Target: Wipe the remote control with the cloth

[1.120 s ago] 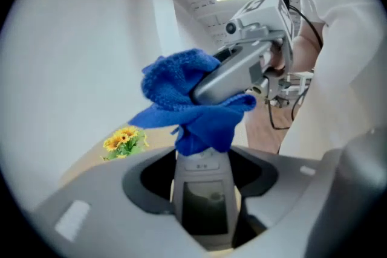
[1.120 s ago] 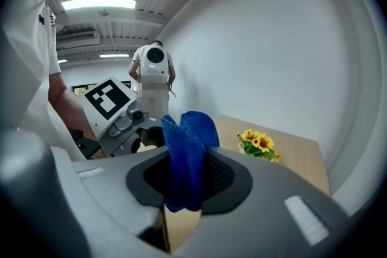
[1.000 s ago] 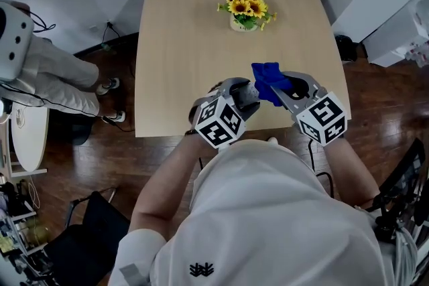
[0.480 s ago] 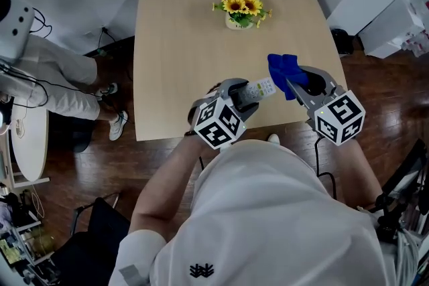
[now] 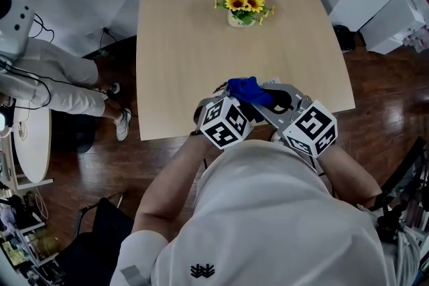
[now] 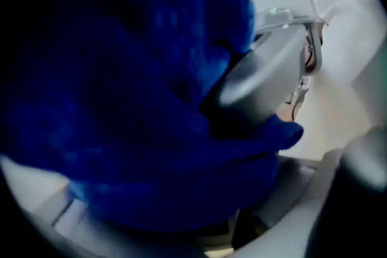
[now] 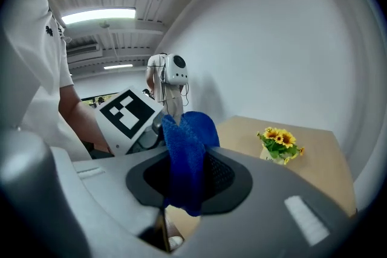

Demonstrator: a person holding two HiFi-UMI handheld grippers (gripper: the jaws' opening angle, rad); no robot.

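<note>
Low in the head view, at the near edge of the light wooden table (image 5: 181, 43), the two grippers meet just above the person's white shirt. The right gripper (image 7: 187, 187) has its jaws clamped on a blue cloth (image 5: 247, 88). In the right gripper view the cloth stands up in a fold from between the dark pads, at the centre of the frame. The cloth lies bunched over the front of the left gripper (image 5: 247, 105) and fills nearly the whole left gripper view with dark blue. That gripper's jaws stand partly closed, as on a narrow thing. It appears to be the remote control (image 5: 271, 82), almost wholly covered by the cloth. Only a pale end pokes out at the cloth's right edge in the head view. A small pot of sunflowers (image 5: 244, 7) stands at the table's far side, upper centre, well apart from the grippers. At the left edge a person in pale trousers (image 5: 60, 80) stands on the dark wooden floor.
</note>
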